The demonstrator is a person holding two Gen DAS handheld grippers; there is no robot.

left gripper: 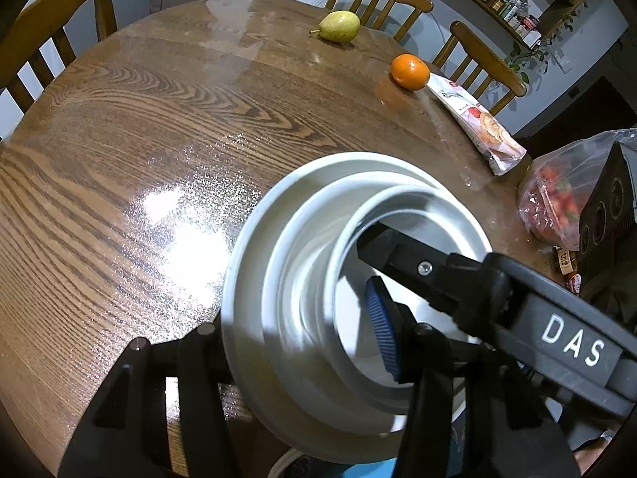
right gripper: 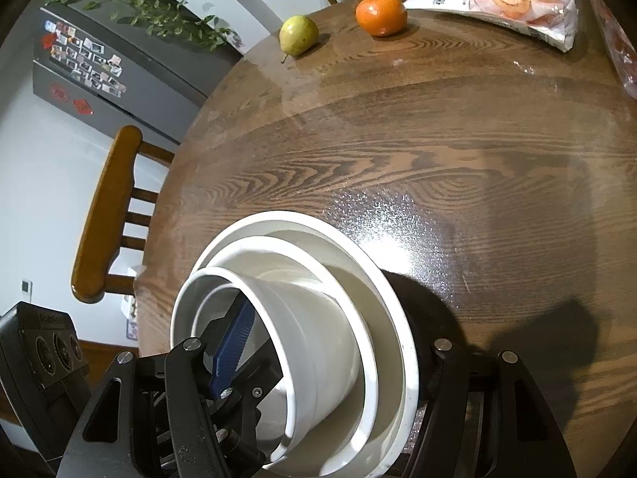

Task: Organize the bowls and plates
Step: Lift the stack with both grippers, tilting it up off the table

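White nested stack (right gripper: 318, 358) was gripped from both sides, your left gripper (left gripper: 302, 342) and right gripper (right gripper: 330, 362) each clenched across its wall; next, I'd judge, carry it level.

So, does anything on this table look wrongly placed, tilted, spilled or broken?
Nothing looks spilled or broken. The white nested stack of dishes is tilted off the table, gripped on opposite sides by the left gripper and right gripper. The pear, orange and snack packet lie loose near the far edge.
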